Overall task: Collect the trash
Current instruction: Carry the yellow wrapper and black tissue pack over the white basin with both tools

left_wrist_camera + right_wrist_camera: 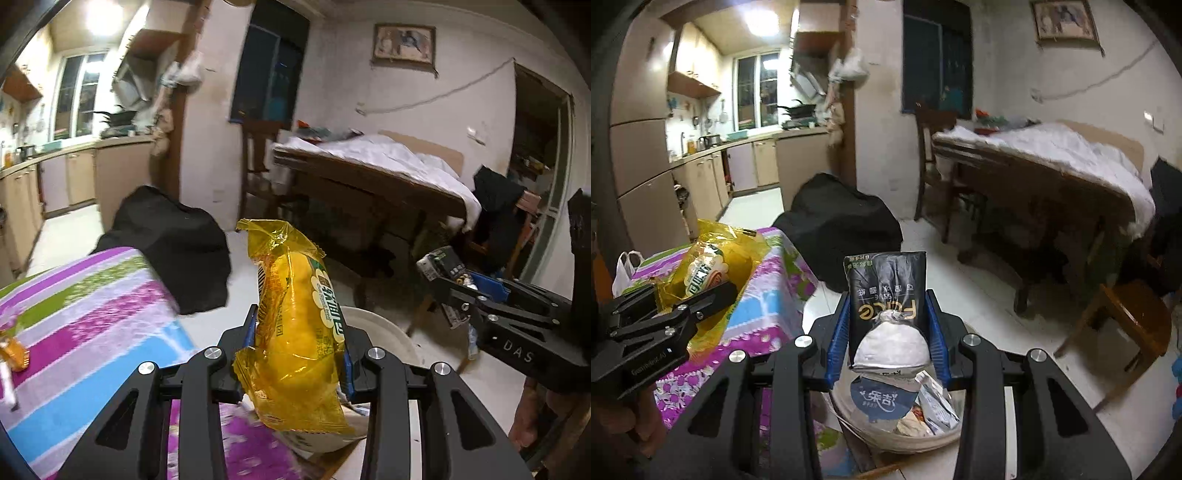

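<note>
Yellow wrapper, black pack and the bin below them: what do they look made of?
Yellow wrapper: thin translucent plastic film, glossy; it crinkles and light passes through.
Black pack: soft plastic film, slightly shiny and creased; white tissue shows at its opening.
Bin: probably rigid plastic, off-white and matt, with a smooth rounded rim.

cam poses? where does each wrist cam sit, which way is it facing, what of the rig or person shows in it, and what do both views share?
Left wrist: on the left gripper, looking along its fingers at the yellow wrapper it holds; right gripper at right.
Right wrist: on the right gripper, over the white bin, holding a black tissue pack; left gripper at left.
Shared: striped cloth, black bag, table, kitchen.
</note>
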`<act>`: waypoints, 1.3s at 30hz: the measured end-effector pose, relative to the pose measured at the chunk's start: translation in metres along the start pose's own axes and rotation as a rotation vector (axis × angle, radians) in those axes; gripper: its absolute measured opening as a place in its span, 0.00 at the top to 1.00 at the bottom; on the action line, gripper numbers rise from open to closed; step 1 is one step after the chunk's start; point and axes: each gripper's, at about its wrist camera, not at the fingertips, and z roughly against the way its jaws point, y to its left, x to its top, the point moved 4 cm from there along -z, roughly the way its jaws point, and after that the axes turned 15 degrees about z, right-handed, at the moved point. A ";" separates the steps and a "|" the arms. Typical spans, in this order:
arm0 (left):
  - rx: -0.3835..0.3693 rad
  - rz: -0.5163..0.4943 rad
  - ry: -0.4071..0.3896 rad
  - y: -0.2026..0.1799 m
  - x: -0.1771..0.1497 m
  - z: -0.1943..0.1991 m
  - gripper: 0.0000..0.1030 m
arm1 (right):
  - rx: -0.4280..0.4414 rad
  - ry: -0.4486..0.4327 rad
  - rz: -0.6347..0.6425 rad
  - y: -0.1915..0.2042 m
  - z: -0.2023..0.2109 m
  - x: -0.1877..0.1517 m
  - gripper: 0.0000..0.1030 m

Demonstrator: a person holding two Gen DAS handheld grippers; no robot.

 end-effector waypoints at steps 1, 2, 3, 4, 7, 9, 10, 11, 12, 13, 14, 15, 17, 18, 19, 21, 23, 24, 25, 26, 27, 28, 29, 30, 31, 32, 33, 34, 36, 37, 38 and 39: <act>-0.002 -0.004 0.011 -0.002 0.000 -0.007 0.63 | 0.002 0.015 -0.007 -0.006 -0.005 -0.003 0.64; -0.004 -0.008 0.026 -0.006 0.002 -0.018 0.63 | 0.006 0.027 -0.013 -0.010 -0.009 -0.005 0.64; -0.008 -0.009 0.042 -0.008 0.002 -0.024 0.63 | 0.010 0.039 -0.022 -0.015 -0.013 -0.008 0.64; -0.013 -0.008 0.065 -0.012 0.001 -0.035 0.63 | 0.009 0.051 -0.028 -0.019 -0.016 -0.010 0.64; -0.011 -0.009 0.114 -0.018 0.001 -0.063 0.63 | 0.019 0.089 -0.042 -0.030 -0.026 -0.020 0.64; -0.008 -0.009 0.149 -0.016 -0.002 -0.076 0.63 | 0.028 0.113 -0.053 -0.035 -0.033 -0.027 0.64; -0.001 -0.011 0.167 -0.018 -0.005 -0.086 0.63 | 0.034 0.125 -0.060 -0.037 -0.037 -0.030 0.64; 0.002 -0.013 0.176 -0.015 -0.007 -0.089 0.63 | 0.036 0.131 -0.064 -0.037 -0.036 -0.034 0.64; 0.003 -0.012 0.188 -0.013 -0.009 -0.096 0.63 | 0.042 0.141 -0.069 -0.039 -0.040 -0.037 0.64; 0.005 -0.009 0.198 -0.012 -0.010 -0.100 0.63 | 0.048 0.149 -0.074 -0.039 -0.041 -0.040 0.64; 0.007 -0.007 0.206 -0.011 -0.011 -0.105 0.63 | 0.051 0.156 -0.077 -0.040 -0.043 -0.042 0.64; 0.010 -0.009 0.212 -0.010 -0.013 -0.110 0.63 | 0.051 0.163 -0.081 -0.041 -0.046 -0.045 0.64; 0.013 -0.011 0.221 -0.008 -0.016 -0.116 0.63 | 0.056 0.171 -0.088 -0.042 -0.049 -0.049 0.64; 0.014 -0.011 0.225 -0.008 -0.018 -0.120 0.63 | 0.056 0.172 -0.089 -0.044 -0.051 -0.049 0.64; 0.015 -0.013 0.230 -0.008 -0.020 -0.124 0.63 | 0.056 0.174 -0.091 -0.045 -0.052 -0.050 0.64; 0.017 -0.014 0.237 -0.008 -0.023 -0.130 0.63 | 0.057 0.177 -0.093 -0.047 -0.055 -0.050 0.64; 0.018 -0.013 0.244 -0.007 -0.025 -0.137 0.63 | 0.058 0.179 -0.093 -0.047 -0.056 -0.050 0.64; 0.019 -0.012 0.245 -0.007 -0.026 -0.137 0.63 | 0.058 0.178 -0.092 -0.047 -0.056 -0.051 0.64; 0.019 -0.011 0.246 -0.006 -0.026 -0.140 0.63 | 0.057 0.178 -0.091 -0.047 -0.057 -0.051 0.64; 0.019 -0.011 0.246 -0.010 -0.026 -0.142 0.63 | 0.057 0.177 -0.091 -0.048 -0.058 -0.051 0.64; 0.018 -0.011 0.247 -0.009 -0.026 -0.145 0.63 | 0.059 0.177 -0.093 -0.048 -0.058 -0.051 0.64; 0.019 -0.011 0.248 -0.009 -0.026 -0.145 0.63 | 0.058 0.178 -0.094 -0.048 -0.058 -0.052 0.64; 0.019 -0.012 0.249 -0.009 -0.025 -0.146 0.63 | 0.057 0.178 -0.093 -0.048 -0.059 -0.051 0.64; 0.019 -0.012 0.250 -0.010 -0.025 -0.146 0.63 | 0.059 0.178 -0.094 -0.047 -0.059 -0.052 0.64; 0.020 -0.011 0.250 -0.009 -0.025 -0.148 0.63 | 0.057 0.179 -0.093 -0.046 -0.058 -0.052 0.64; 0.020 -0.010 0.251 -0.009 -0.025 -0.148 0.63 | 0.057 0.179 -0.094 -0.046 -0.058 -0.052 0.64; 0.020 -0.009 0.252 -0.009 -0.025 -0.148 0.63 | 0.057 0.179 -0.094 -0.046 -0.058 -0.052 0.64; 0.021 -0.010 0.252 -0.010 -0.025 -0.148 0.63 | 0.057 0.179 -0.094 -0.046 -0.058 -0.052 0.64; 0.021 -0.011 0.252 -0.010 -0.025 -0.149 0.63 | 0.057 0.179 -0.094 -0.046 -0.058 -0.052 0.64; 0.022 -0.012 0.251 -0.011 -0.025 -0.148 0.63 | 0.058 0.180 -0.095 -0.046 -0.058 -0.052 0.64; 0.023 -0.013 0.251 -0.011 -0.025 -0.148 0.63 | 0.060 0.181 -0.095 -0.046 -0.059 -0.053 0.64; 0.024 -0.013 0.252 -0.010 -0.025 -0.149 0.63 | 0.061 0.180 -0.095 -0.046 -0.060 -0.053 0.64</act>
